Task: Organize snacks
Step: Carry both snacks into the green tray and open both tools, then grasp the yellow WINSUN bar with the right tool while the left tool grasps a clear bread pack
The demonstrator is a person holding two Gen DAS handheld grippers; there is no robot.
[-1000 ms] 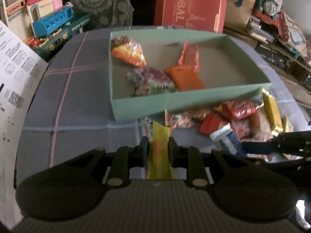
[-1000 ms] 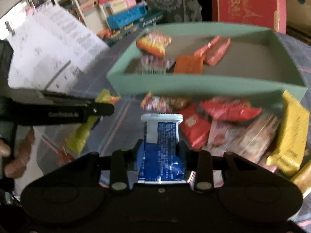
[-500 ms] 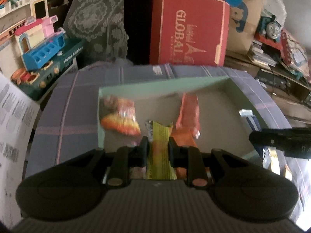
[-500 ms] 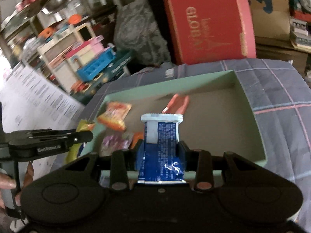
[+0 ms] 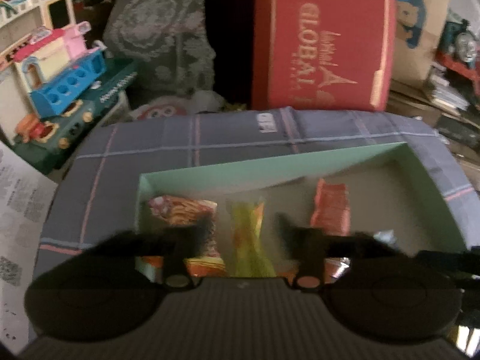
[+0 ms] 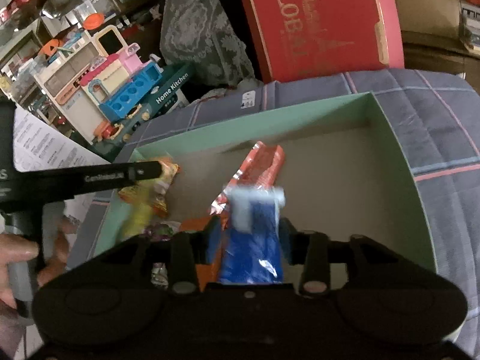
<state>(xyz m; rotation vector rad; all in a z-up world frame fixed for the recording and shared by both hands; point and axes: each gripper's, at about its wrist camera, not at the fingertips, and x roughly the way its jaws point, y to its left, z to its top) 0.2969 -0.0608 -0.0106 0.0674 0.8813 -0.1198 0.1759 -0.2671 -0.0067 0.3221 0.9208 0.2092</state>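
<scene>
Both grippers hover over the green box (image 5: 240, 166), which also shows in the right wrist view (image 6: 399, 150). My left gripper (image 5: 244, 228) is open, and the yellow snack packet (image 5: 247, 234) sits blurred between its spread fingers, seemingly loose. My right gripper (image 6: 250, 231) is open too, and the blue and white snack packet (image 6: 255, 240) is blurred between its fingers. In the box lie an orange-yellow bag (image 5: 183, 210), a red packet (image 5: 331, 207) and an orange packet (image 6: 198, 228). The left gripper (image 6: 147, 174) shows from the side in the right wrist view.
The box rests on a grey plaid cloth (image 5: 150, 144). A red carton (image 5: 324, 42) stands behind it. A toy kitchen set (image 5: 69, 78) and printed paper sheets (image 5: 18, 210) are at the left. Cluttered boxes stand at the right.
Both grippers moved forward over the box and opened. The yellow packet and the blue packet were let go and are now blurred between the spread fingers.
</scene>
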